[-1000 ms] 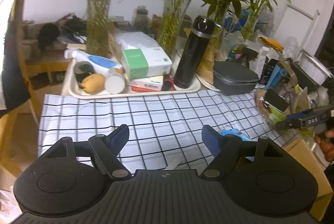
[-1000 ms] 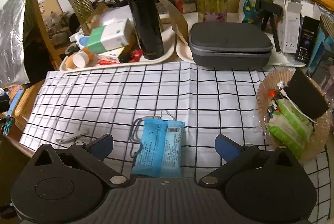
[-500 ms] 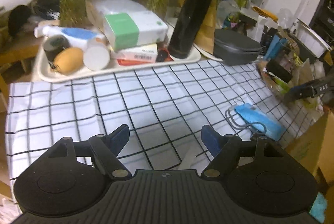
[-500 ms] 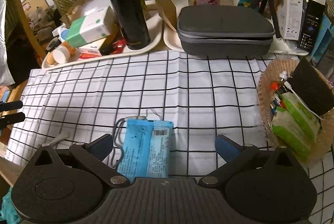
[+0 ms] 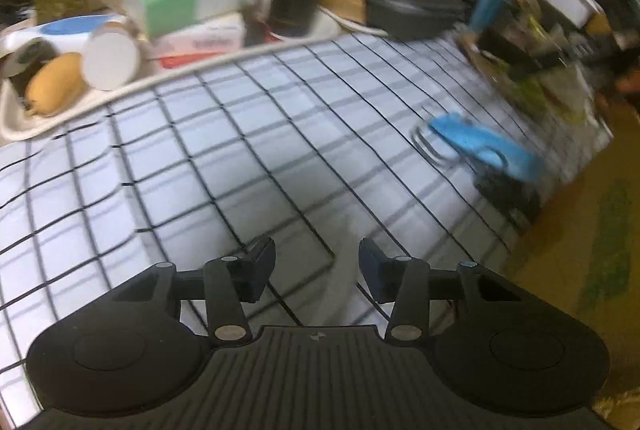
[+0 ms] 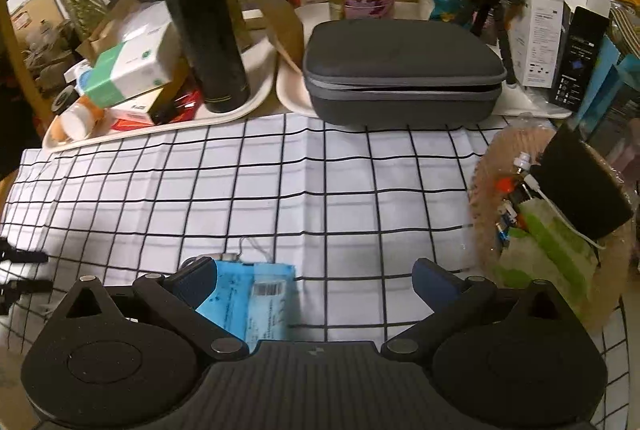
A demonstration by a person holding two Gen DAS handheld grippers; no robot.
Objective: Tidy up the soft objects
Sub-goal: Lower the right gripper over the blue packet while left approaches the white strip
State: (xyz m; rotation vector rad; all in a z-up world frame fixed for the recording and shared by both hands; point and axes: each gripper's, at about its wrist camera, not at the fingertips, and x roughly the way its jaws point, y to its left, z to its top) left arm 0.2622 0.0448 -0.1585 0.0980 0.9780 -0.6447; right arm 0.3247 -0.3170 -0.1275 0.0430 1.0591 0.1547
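Note:
A blue soft packet (image 6: 256,302) with a barcode lies on the checked cloth (image 6: 320,181), with a grey cord loop beside it. It sits between my right gripper's (image 6: 316,278) open jaws, close to the left finger. In the blurred left wrist view the same blue packet (image 5: 480,143) lies far right near the table edge. My left gripper (image 5: 318,264) is low over the cloth, jaws partly closed with a gap, holding nothing.
A white tray (image 6: 256,97) at the back holds a black flask (image 6: 200,13), a green-and-white box (image 6: 128,69) and bottles. A grey zip case (image 6: 400,69) sits on a second tray. A woven basket (image 6: 560,230) of items stands at right.
My left gripper has dropped lower and swung right, and its jaws have narrowed. My right gripper has moved forward, so the blue packet now lies between its fingers.

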